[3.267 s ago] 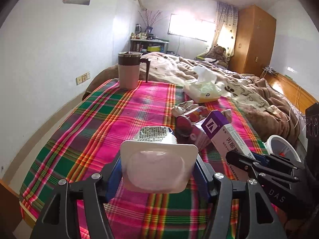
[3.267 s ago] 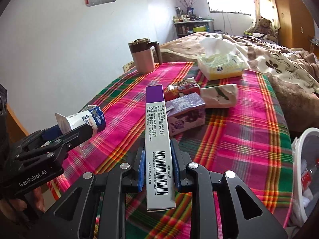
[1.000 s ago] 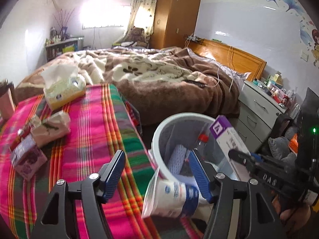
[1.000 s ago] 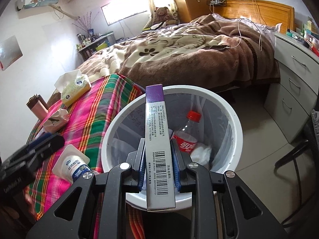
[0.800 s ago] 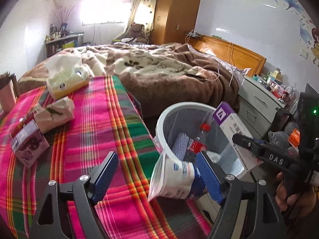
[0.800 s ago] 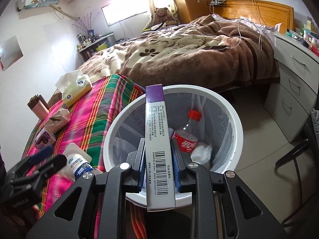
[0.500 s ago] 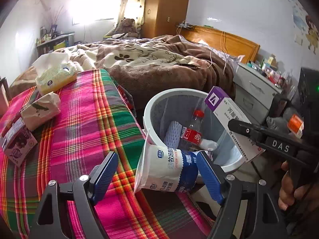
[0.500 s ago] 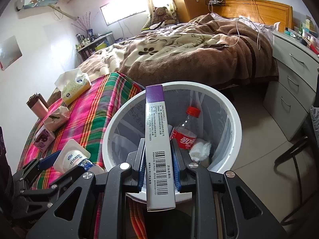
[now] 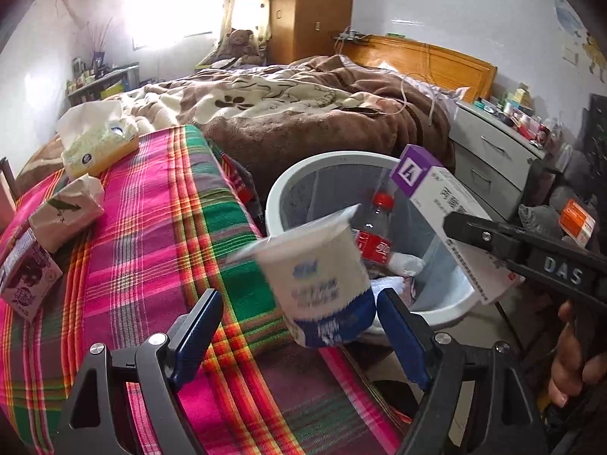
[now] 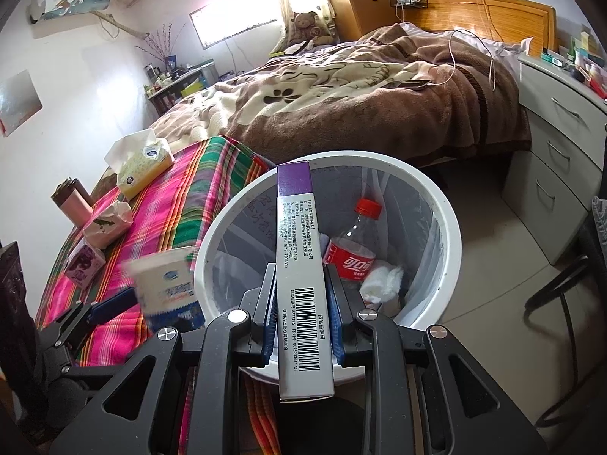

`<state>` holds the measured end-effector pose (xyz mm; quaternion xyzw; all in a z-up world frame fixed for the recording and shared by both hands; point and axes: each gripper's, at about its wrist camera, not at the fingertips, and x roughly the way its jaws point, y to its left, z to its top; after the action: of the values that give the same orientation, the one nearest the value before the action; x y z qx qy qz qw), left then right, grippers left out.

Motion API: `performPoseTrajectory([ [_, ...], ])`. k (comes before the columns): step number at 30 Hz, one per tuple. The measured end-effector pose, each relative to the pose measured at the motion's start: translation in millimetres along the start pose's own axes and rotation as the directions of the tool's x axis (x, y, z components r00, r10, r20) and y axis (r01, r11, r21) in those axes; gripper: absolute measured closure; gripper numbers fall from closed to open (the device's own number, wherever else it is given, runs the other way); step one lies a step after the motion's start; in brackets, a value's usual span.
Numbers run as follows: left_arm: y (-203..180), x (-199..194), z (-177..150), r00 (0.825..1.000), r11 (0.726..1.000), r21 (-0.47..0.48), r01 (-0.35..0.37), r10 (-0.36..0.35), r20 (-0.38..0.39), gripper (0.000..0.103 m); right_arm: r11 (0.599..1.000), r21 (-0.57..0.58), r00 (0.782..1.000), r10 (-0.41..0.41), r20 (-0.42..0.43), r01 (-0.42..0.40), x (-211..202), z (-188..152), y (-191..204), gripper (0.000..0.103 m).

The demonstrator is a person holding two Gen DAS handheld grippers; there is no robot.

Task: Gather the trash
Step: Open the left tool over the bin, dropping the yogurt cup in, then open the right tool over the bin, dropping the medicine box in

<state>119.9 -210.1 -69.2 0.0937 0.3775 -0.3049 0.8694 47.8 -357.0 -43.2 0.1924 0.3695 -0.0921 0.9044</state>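
Gripping one box [image 10: 301, 265], right tongs [image 10: 301, 326]; left tongs [image 9: 296, 326] released, opening, one cup [image 9: 318, 276] between.

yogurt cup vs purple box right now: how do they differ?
The box is clamped upright in the shut right gripper; the cup sits blurred and tilted between the left gripper's jaws, which have just been opening. The box is long and flat-sided, the cup squat and round. Both are beside or over the bin, neither in it.
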Motion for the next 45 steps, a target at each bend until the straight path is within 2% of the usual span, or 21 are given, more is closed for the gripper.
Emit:
performPoseTrajectory([
  [1, 1.2, 1.0, 0.1, 1.000, 1.000, -0.009, -0.002, 0.002, 0.000, 0.023, 1.000, 0.000, 1.000, 0.004, 0.001, -0.004, -0.1, -0.4, 0.3, 0.079],
  [3, 1.1, 1.5, -0.1, 1.000, 1.000, -0.004, 0.009, -0.009, 0.008, 0.043, 1.000, -0.006, 1.000, 0.000, 0.001, 0.000, -0.5, -0.8, -0.5, 0.079],
  [5, 1.9, 5.7, 1.5, 1.000, 1.000, -0.009, 0.007, -0.007, -0.011, 0.053, 1.000, 0.002, 1.000, 0.001, 0.001, -0.001, 0.1, -0.8, -1.9, 0.079],
  [6, 2.2, 7.8, 2.6, 1.000, 1.000, -0.015, 0.019, -0.019, -0.015, 0.062, 1.000, 0.004, 1.000, 0.002, 0.002, -0.002, 0.1, -0.9, -3.0, 0.079],
  [8, 2.4, 11.5, 5.1, 0.999, 0.999, -0.024, 0.030, -0.031, -0.022, 0.067, 1.000, 0.006, 1.000, -0.001, 0.000, 0.001, 1.3, -1.2, -4.7, 0.079],
  [12, 3.0, 10.5, 11.7, 0.999, 0.998, -0.038, 0.041, -0.040, 0.005, 0.067, 1.000, 0.011, 1.000, -0.004, -0.011, 0.004, 5.8, 0.3, -8.4, 0.079],
  [16, 4.8, 7.1, 19.3, 1.000, 0.998, -0.053, 0.023, -0.022, 0.021, 0.066, 1.000, 0.007, 1.000, -0.018, -0.024, 0.018, 11.8, 5.4, -11.6, 0.079],
  [18, 5.9, 6.1, 22.1, 0.999, 0.997, -0.064, 0.029, -0.028, 0.025, 0.061, 1.000, 0.001, 0.999, -0.029, -0.026, 0.029, 14.5, 8.4, -13.6, 0.079],
  [23, 5.0, 1.1, 26.7, 0.999, 0.998, -0.056, 0.010, -0.008, 0.037, 0.059, 0.999, -0.004, 0.998, -0.049, -0.036, 0.049, 18.0, 14.1, -15.9, 0.078],
  [24, 4.8, -0.4, 27.8, 0.999, 0.999, -0.054, 0.007, -0.005, 0.042, 0.056, 0.999, -0.009, 0.998, -0.052, -0.037, 0.052, 18.1, 14.9, -14.9, 0.075],
  [27, 6.5, -6.0, 30.0, 0.998, 0.998, -0.062, 0.012, -0.009, 0.055, 0.052, 0.998, -0.019, 0.998, -0.058, -0.029, 0.058, 16.6, 15.9, -14.1, 0.045],
  [28, 8.0, -7.4, 31.3, 0.998, 0.998, -0.067, 0.012, -0.008, 0.057, 0.052, 0.998, -0.018, 0.998, -0.054, -0.025, 0.054, 16.1, 16.4, -14.4, 0.043],
  [45, 39.7, -39.7, 28.7, 0.993, 0.994, -0.111, -0.019, 0.032, 0.111, 0.046, 0.999, -0.042, 1.000, -0.014, 0.009, 0.015, 9.0, 19.2, 14.1, 0.043],
])
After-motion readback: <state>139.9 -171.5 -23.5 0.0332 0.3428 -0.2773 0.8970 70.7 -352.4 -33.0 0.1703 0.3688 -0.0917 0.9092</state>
